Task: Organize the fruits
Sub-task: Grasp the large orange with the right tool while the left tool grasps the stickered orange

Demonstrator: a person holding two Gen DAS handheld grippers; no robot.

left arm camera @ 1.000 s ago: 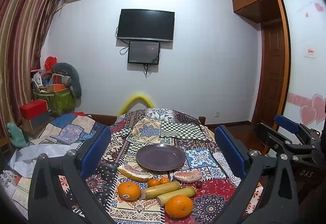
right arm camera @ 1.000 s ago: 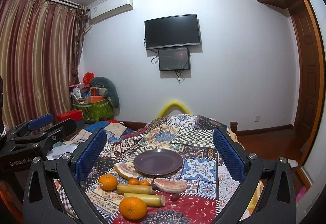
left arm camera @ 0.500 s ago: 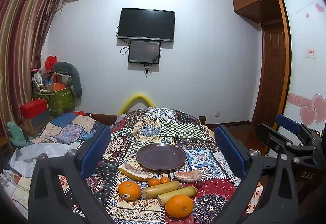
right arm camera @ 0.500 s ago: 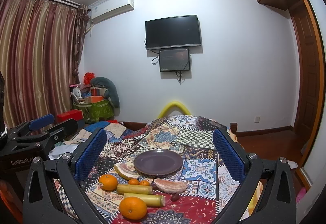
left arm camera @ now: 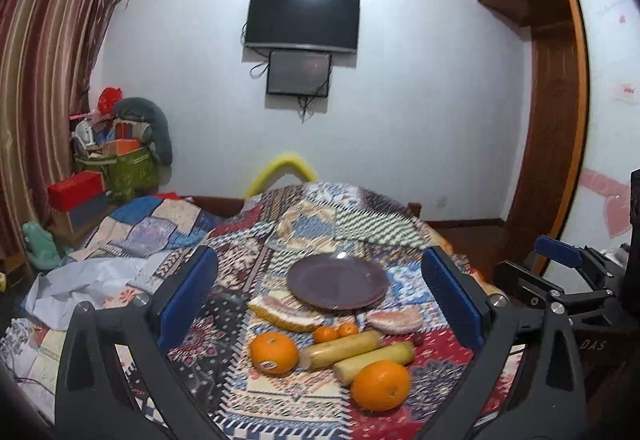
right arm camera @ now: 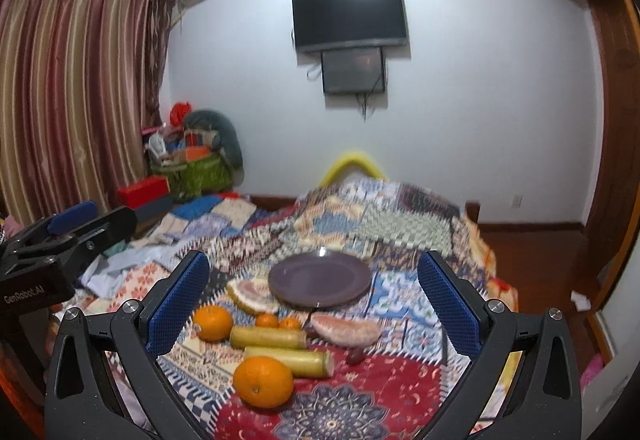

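A purple plate (left arm camera: 338, 281) (right arm camera: 320, 280) lies empty on a patchwork-covered table (left arm camera: 312, 224). In front of it lie two large oranges (left arm camera: 274, 353) (left arm camera: 381, 384), two small tangerines (left arm camera: 335, 332), two pale sugarcane pieces (left arm camera: 344, 348) (left arm camera: 374, 358), two pomelo wedges (left arm camera: 284, 312) (left arm camera: 394, 320) and a small dark fruit (left arm camera: 417, 339). My left gripper (left arm camera: 320, 316) is open and empty above the fruit. My right gripper (right arm camera: 316, 320) is open and empty too. Each gripper shows at the other view's edge.
A bed with a quilt (left arm camera: 132, 232) and crumpled cloth (left arm camera: 88, 280) lies left of the table. Boxes and bags (left arm camera: 120, 163) stand by the curtain. A yellow chair back (left arm camera: 282, 167) is behind the table. A wooden door (left arm camera: 556, 143) is at the right.
Both grippers have dropped slightly and moved nearer the table; the fruit sits higher and larger in both views. Nothing on the table has moved.
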